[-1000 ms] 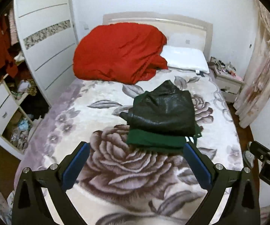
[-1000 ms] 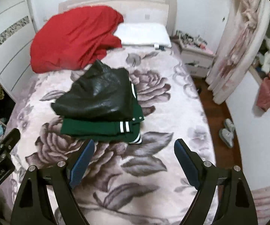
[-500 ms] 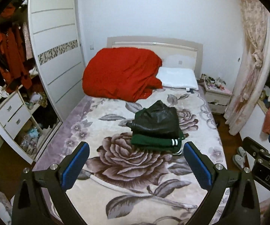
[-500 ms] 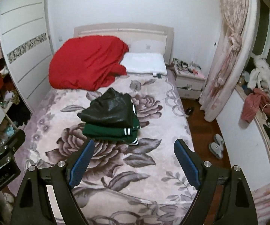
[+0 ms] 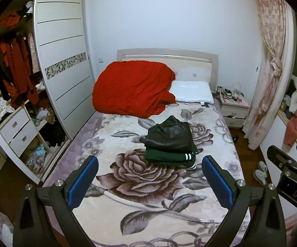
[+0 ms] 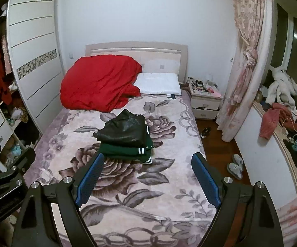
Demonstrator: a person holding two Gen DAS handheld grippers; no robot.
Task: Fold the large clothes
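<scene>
A folded black leather jacket (image 5: 170,135) lies on top of a folded green garment with white stripes (image 5: 169,157) in the middle of the bed (image 5: 127,205). The stack also shows in the right wrist view, the jacket (image 6: 124,130) over the green garment (image 6: 123,151). My left gripper (image 5: 149,180) is open and empty, well back from the stack above the foot of the bed. My right gripper (image 6: 146,176) is open and empty, equally far back. Each gripper shows at the edge of the other's view.
A red quilt (image 5: 134,88) and a white pillow (image 5: 191,91) lie at the headboard. A wardrobe (image 5: 63,72) with open drawers stands left. A nightstand (image 6: 205,100), curtain (image 6: 245,61), slippers (image 6: 236,165) and a cluttered window ledge (image 6: 280,115) are right.
Both grippers have pulled back and up from the folded stack, which now looks smaller and farther away. More of the room is in view. The stack has not moved.
</scene>
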